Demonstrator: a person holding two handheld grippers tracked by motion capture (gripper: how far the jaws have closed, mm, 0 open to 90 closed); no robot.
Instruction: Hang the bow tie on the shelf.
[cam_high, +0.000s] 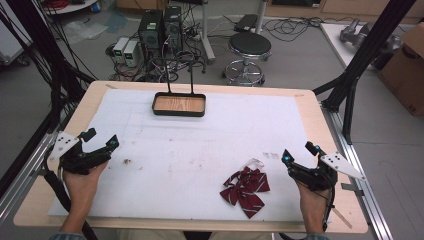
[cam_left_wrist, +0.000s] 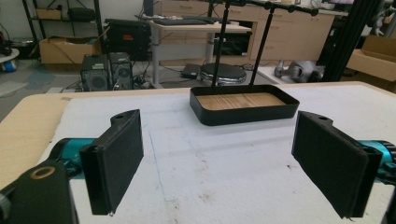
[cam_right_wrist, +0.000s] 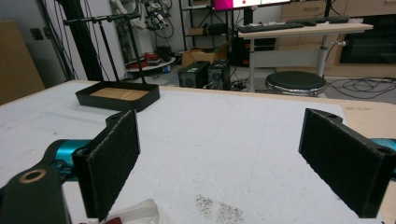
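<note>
A white mat (cam_high: 200, 150) covers the counter (cam_high: 310, 107); nothing looks started. At its far edge a black tray (cam_high: 179, 104) sits empty. The red striped bow tie (cam_high: 246, 188) lies untouched near the right gripper (cam_high: 300, 156); the left gripper (cam_high: 101, 140) waits well apart, both with jaws spread and holding nothing.

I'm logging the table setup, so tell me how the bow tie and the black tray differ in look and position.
The bow tie is dark red cloth with pale stripes, lying flat and crumpled; the tray is rigid, black, rectangular, with a wood-coloured floor and two thin posts rising from it. The bow tie lies near the person's edge, close to the right hand-held gripper; the tray stands at the far side, mid-table. Both rest on the white mat, untouched.
</note>
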